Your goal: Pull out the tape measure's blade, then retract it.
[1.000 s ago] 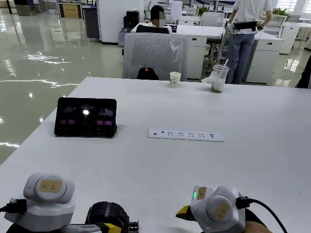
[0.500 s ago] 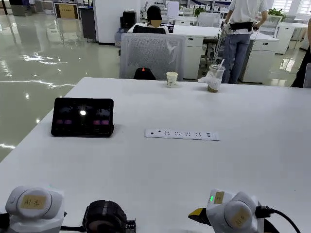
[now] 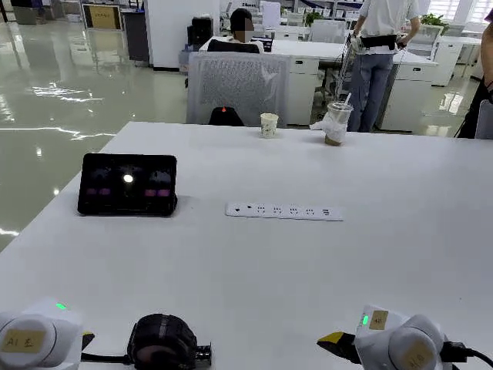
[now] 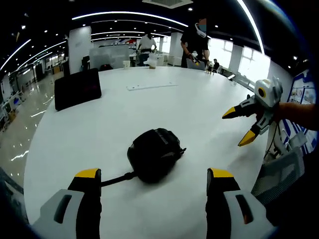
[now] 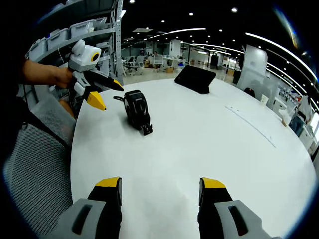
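A black tape measure (image 3: 164, 341) lies on the white table (image 3: 308, 262) near its front edge, blade retracted, a thin wrist strap trailing toward my left gripper (image 3: 83, 340). In the left gripper view the tape measure (image 4: 154, 152) sits just ahead of my open left gripper (image 4: 153, 174), not touched by it. My right gripper (image 3: 333, 339) is to the tape's right, apart from it. In its own view the right gripper (image 5: 160, 183) is open over bare table, with the tape measure (image 5: 137, 110) farther off and the left gripper (image 5: 99, 92) open beside it.
A dark tablet (image 3: 127, 184) stands at mid-left, and a white power strip (image 3: 283, 210) lies mid-table. A paper cup (image 3: 268, 125) and a plastic cup (image 3: 333, 123) stand at the far edge. Behind are a mesh chair (image 3: 235, 89) and people at desks.
Both grippers have dropped lower and spread outward in the head view. The left one has drawn back left from the tape measure, which stays on the table. The head camera shifted slightly.
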